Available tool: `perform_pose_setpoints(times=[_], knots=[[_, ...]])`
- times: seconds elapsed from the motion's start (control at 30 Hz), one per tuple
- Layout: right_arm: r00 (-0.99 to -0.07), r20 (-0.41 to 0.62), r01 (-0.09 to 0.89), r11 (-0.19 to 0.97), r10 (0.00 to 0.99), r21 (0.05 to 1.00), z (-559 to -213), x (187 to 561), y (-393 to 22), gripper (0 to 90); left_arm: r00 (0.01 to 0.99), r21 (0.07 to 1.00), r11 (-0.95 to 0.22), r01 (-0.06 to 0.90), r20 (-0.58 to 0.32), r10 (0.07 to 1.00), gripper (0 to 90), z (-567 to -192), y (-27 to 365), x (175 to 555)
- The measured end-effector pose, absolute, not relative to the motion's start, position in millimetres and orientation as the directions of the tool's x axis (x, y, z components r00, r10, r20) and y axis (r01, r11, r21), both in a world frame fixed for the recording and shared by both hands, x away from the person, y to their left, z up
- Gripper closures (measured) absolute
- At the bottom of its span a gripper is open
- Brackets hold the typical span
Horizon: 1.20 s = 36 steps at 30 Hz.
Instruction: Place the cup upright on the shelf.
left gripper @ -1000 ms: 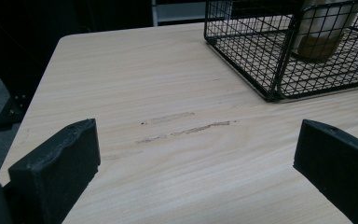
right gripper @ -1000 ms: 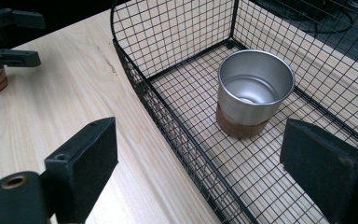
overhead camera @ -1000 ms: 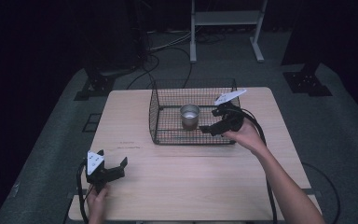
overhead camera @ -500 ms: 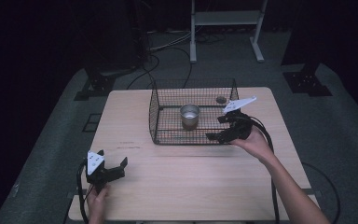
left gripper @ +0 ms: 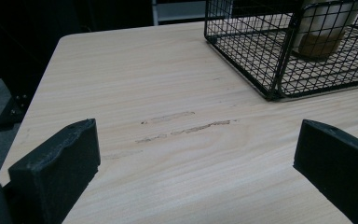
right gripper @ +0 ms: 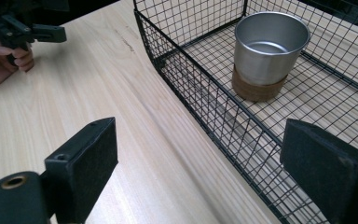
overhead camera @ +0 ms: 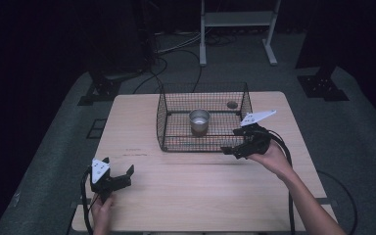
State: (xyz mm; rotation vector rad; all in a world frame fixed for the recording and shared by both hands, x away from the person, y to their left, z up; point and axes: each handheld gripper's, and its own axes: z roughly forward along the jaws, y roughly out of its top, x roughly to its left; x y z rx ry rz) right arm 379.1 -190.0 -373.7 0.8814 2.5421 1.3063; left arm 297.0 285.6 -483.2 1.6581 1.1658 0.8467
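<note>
A black wire basket (overhead camera: 162, 122) stands on the far middle of the wooden table (overhead camera: 200, 196). A steel cup (overhead camera: 199, 121) with a brown base stands upright inside it. My right gripper (overhead camera: 230, 149) hovers outside the basket's near right corner, jaws open and nothing between the pads. In the right gripper view the cup (right gripper: 268, 46) is ahead, behind the basket's front wall (right gripper: 191, 79). My left gripper (overhead camera: 118, 165) rests open at the table's near left. In the left gripper view its gripper (left gripper: 198, 135) faces bare wood, with the basket (left gripper: 261, 56) and cup (left gripper: 324, 28) far right.
A small dark round spot (overhead camera: 232, 104) lies at the basket's far right corner. Scuff marks (left gripper: 186, 128) streak the wood ahead of the left gripper. Stand legs (overhead camera: 235, 29) and cables (overhead camera: 176, 49) lie on the floor beyond the table.
My right gripper has moved from over the basket's right rim toward me and down, to outside the near right corner. The left gripper has stayed put.
</note>
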Motion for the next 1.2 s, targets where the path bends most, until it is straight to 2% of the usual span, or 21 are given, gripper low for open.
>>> perform_pose_setpoints(times=[1.2], knots=[[-0.777, 0.17, 0.485, 0.405, 0.606, 0.775, -413.7, 341.4, -226.7, 10.0, 0.317, 0.933, -0.146, 0.328, 0.037, 0.948, 0.0, -483.0, 285.0, 296.6]])
